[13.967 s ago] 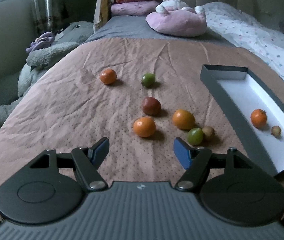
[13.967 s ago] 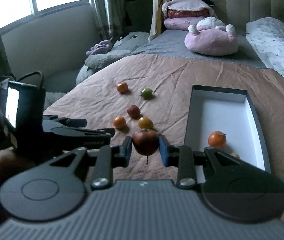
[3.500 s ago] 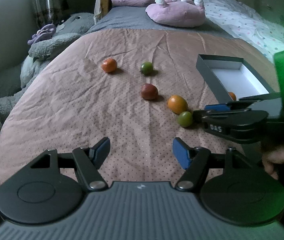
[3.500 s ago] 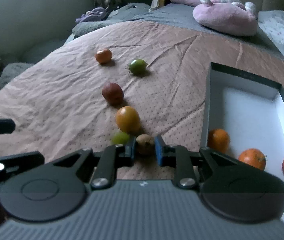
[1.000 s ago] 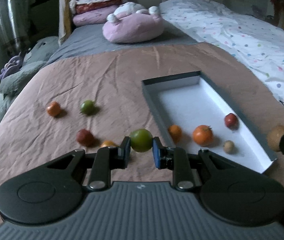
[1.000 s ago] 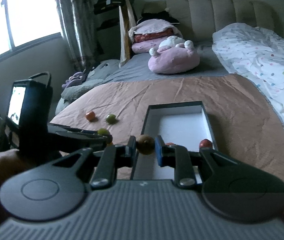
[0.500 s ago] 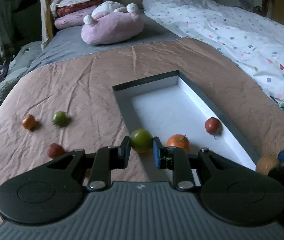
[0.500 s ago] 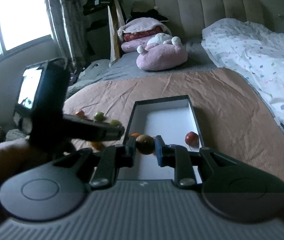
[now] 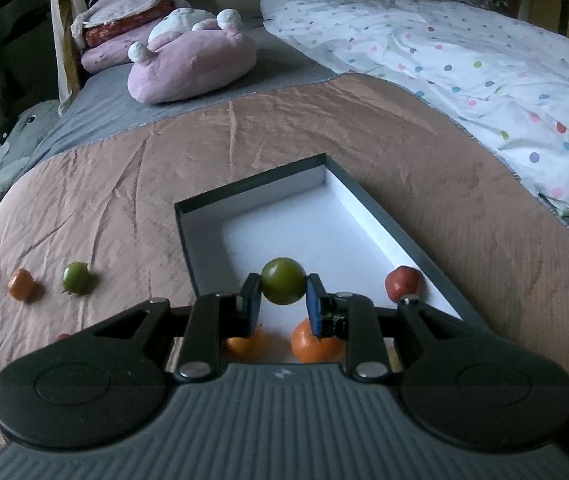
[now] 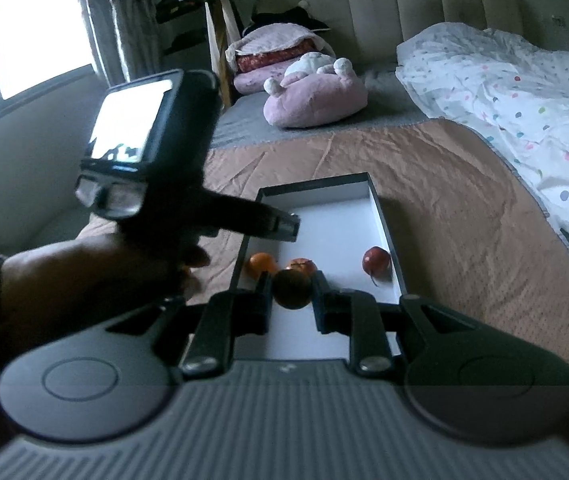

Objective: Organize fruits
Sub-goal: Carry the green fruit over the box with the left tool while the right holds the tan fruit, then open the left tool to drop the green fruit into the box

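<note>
My left gripper [image 9: 283, 304] is shut on a green fruit [image 9: 283, 287] and holds it above the near end of the white-lined box [image 9: 380, 212]. In the box lie two orange fruits [image 9: 316, 345] and a red fruit [image 9: 403, 279]. My right gripper [image 10: 292, 300] is shut on a small brown fruit [image 10: 292, 289] above the box's near end [image 10: 380, 204]. The right wrist view shows the two orange fruits [image 10: 261, 263] and the red fruit [image 10: 376, 260] in the box, and the left gripper [image 10: 284, 228] reaching over it from the left.
On the brown blanket [image 9: 124, 184] left of the box lie a green fruit [image 9: 76, 277] and an orange fruit [image 9: 22, 284]. A pink plush [image 9: 192, 68] and a spotted duvet [image 9: 464, 60] lie beyond.
Both grippers have moved over the near end of the box with their fruits still held. The left gripper has shifted right, from the box's left edge to above its floor.
</note>
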`<move>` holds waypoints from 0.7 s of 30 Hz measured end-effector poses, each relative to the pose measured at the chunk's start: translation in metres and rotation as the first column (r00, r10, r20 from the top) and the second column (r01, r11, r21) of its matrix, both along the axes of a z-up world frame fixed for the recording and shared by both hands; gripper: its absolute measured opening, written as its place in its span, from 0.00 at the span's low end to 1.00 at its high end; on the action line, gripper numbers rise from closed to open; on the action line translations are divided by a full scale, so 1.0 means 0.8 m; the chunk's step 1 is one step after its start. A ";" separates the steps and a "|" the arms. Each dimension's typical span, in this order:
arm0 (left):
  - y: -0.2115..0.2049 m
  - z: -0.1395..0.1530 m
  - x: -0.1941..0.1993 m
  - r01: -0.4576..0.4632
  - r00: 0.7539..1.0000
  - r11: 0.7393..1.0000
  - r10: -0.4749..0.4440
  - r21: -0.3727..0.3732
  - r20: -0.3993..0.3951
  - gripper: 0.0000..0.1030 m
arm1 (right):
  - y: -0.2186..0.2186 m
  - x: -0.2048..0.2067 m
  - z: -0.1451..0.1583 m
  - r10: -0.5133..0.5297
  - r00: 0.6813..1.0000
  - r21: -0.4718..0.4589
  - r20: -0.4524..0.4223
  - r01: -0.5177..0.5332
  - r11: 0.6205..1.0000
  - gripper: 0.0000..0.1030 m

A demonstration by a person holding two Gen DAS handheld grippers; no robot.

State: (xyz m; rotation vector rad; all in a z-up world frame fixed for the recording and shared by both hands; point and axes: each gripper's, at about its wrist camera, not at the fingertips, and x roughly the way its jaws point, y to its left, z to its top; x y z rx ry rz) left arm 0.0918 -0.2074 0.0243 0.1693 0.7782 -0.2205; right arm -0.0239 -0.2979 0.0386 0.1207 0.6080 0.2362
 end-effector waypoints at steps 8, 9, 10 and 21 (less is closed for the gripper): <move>-0.008 -0.008 0.015 -0.004 1.000 1.000 0.004 -0.009 -0.016 0.28 | -0.002 0.003 -0.005 -0.005 1.000 0.001 -0.014 0.005 1.000 0.23; -0.009 -0.009 0.015 -0.006 1.000 1.000 0.006 -0.008 -0.014 0.28 | -0.002 0.004 -0.005 -0.005 1.000 0.001 -0.016 0.005 1.000 0.23; -0.010 -0.010 0.016 -0.004 1.000 1.000 0.004 -0.005 -0.013 0.28 | -0.002 0.004 -0.005 -0.005 1.000 0.001 -0.016 0.005 1.000 0.23; -0.014 -0.011 0.020 0.000 1.000 1.000 0.000 0.002 -0.010 0.28 | -0.003 0.003 -0.006 -0.004 1.000 0.001 -0.021 0.004 1.000 0.23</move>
